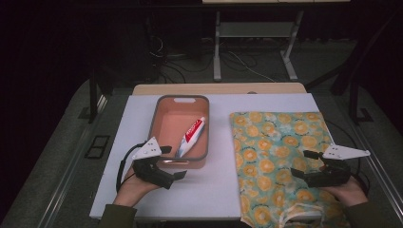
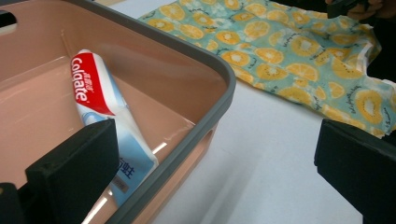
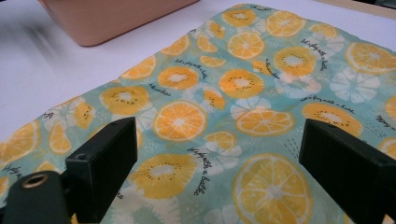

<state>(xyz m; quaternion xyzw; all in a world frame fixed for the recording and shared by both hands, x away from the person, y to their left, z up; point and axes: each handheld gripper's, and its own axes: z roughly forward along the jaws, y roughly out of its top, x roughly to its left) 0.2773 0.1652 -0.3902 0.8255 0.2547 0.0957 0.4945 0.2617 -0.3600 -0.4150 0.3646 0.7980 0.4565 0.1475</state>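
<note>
From above, the left claw (image 1: 172, 162) hovers with jaws apart at the near rim of the pink tub (image 1: 159, 124), where the toothpaste tube (image 1: 190, 137) lies; the right claw (image 1: 304, 164), also apart and empty, hangs over the orange-print cloth (image 1: 275, 142) on the worktop (image 1: 138, 142). Left gripper view: tube (image 2: 100, 98) leans against the tub's wall. Right gripper view: cloth (image 3: 243, 107) lies beneath spread jaws.

The left tool (image 2: 212, 172) has its jaws spread wide, holding nothing. Between them runs the grey rim of a pink tub (image 2: 219, 70). Behind the left jaw a toothpaste tube (image 2: 105, 109) lies inside the tub. Beyond the right jaw, a citrus-print cloth (image 2: 299, 60) rests on the white counter (image 2: 261, 158).
</note>
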